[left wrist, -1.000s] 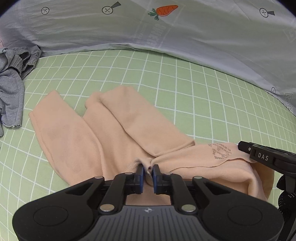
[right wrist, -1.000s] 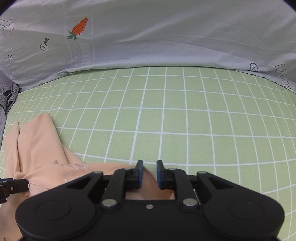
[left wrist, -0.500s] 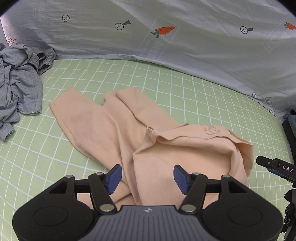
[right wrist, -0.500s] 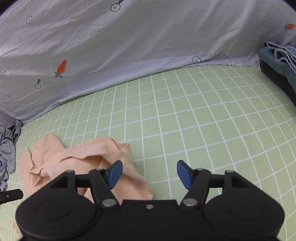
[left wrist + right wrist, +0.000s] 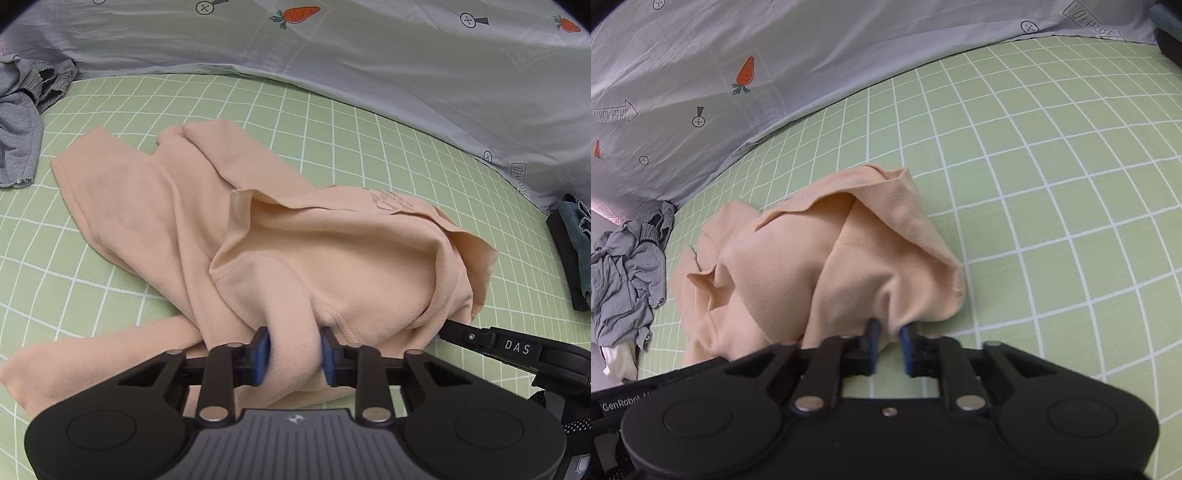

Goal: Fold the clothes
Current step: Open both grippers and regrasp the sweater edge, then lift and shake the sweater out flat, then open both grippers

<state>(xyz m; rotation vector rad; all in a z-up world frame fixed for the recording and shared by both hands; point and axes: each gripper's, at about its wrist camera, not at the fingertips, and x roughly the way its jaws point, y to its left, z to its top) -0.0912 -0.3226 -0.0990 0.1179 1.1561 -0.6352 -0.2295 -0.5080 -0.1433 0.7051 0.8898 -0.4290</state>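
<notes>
Both grippers are gripping the peach garment point(image 5: 332, 258): left gripper point(image 5: 293, 354) jaws closing on a thick fold, right gripper point(image 5: 888, 347) pinching an edge, readying a fold.

- The left gripper point(image 5: 291, 354) points steeply down, its blue pads point(image 5: 261, 355) closing on a thick bunched fold of cloth.
- The right gripper point(image 5: 888, 345) is clamped shut on a thin edge of cloth; its finger shows at 4 o'clock in the left wrist view.

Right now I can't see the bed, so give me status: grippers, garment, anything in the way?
Left gripper closing on a peach garment fold. Right gripper pinching its edge. Grey clothes lie apart.
</notes>
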